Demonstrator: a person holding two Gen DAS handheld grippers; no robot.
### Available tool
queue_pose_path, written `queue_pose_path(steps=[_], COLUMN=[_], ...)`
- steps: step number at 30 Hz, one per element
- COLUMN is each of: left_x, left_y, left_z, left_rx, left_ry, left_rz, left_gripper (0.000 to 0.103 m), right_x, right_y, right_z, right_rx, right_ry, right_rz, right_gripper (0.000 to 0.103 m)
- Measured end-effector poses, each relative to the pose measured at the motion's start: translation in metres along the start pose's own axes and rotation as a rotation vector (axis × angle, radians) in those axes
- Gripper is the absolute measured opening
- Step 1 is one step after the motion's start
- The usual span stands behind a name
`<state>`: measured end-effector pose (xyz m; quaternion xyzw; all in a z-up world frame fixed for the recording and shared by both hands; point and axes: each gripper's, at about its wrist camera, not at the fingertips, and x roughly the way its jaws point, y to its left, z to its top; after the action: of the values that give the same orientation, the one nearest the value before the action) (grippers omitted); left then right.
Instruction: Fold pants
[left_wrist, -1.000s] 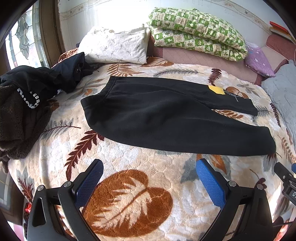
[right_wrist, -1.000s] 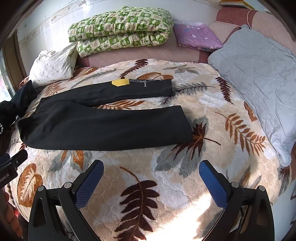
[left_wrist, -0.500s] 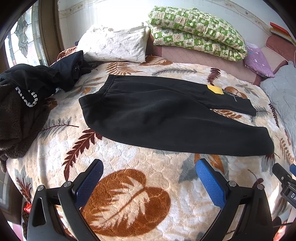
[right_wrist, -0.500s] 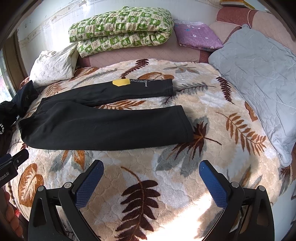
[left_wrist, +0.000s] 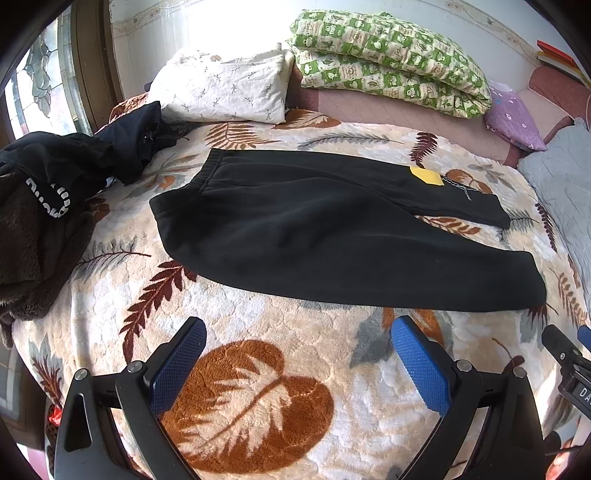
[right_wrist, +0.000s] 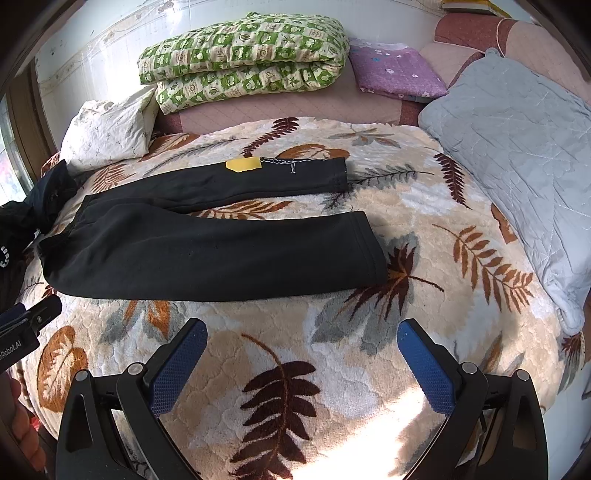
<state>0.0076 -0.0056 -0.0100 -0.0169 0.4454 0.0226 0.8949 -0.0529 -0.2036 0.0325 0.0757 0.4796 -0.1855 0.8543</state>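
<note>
Hovering: both grippers hang above the near edge of the bed, clear of the garment; no fold has begun.
Left gripper: jaws wide apart, holding nothing, low centre of the left wrist view, pointed at the waist end.
Right gripper: jaws wide apart, holding nothing, low centre of the right wrist view, pointed at the cuff end.
Pants: black, laid flat across the middle of the bed, waistband toward the left of the frame, two legs running right and splayed apart.
Near leg cuff: lies centre of the right wrist view, above the jaws.
Far leg: carries a yellow patch and ends upper centre of that view.
Reason for layout: judged, the flat spread exposes waist and cuffs, so one gripper can take each end and bring one leg over the other.
Reason for open jaws: judged, a wide gap readies each gripper to pinch a fabric edge.
Surroundings: dark clothes pile at left edge; white pillow and green quilt along the top; grey cushion at right.
Change from earlier frame: the left wrist view has shifted slightly, with the pants a little higher in frame; the right wrist view is nearly unchanged, and the garment has not been disturbed.
</note>
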Motion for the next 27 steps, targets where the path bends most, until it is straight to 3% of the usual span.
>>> queue_pose_path(steps=[18, 23, 27], left_x=[0.016, 0.018, 0.02], left_y=[0.0, 0.014, 0.032], left_z=[0.012, 0.042, 0.084], left_rx=[0.008, -0.003, 0.024], left_ry=[0.051, 0.076, 0.07], left_rz=[-0.01, -0.019, 0.045], left_gripper=[0.102, 0.102, 0.102], right_x=[0.008, 0.007, 0.019], right_y=[-0.002, -0.005, -0.019], right_z=[0.007, 0.023, 0.057], right_rx=[-0.007, -0.061, -0.068], right_ry=[0.018, 0.02, 0.068], right_rz=[0.013, 0.03, 0.086], right_gripper=[0.103, 0.103, 0.103])
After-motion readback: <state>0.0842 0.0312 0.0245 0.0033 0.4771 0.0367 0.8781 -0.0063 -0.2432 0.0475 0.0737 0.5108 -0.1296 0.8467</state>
